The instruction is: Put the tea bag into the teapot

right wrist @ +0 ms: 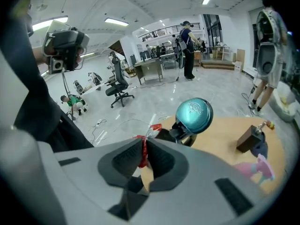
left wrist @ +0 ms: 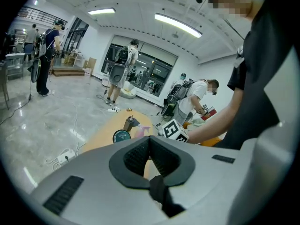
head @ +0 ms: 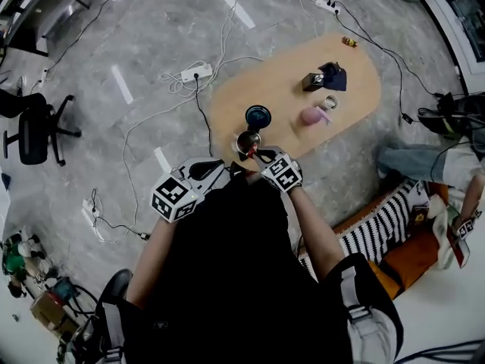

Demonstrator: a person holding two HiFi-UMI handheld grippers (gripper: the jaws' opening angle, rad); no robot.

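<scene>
The red tea bag [right wrist: 143,153] is pinched in the right gripper [right wrist: 143,143], held just beside the teapot [head: 248,142] on the side nearest the person. The teapot's teal lid [head: 258,116] is tipped up. The left gripper [left wrist: 149,140], also near the teapot, has its jaws pressed together on nothing. A pink spray bottle [head: 312,115] stands beyond the teapot on the wooden table [head: 356,89].

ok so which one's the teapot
On the oval wooden table, go to the end nearest the person. The teapot is the open pot there. Alone among its neighbours it is shiny metal, with a round teal lid beside it.
</scene>
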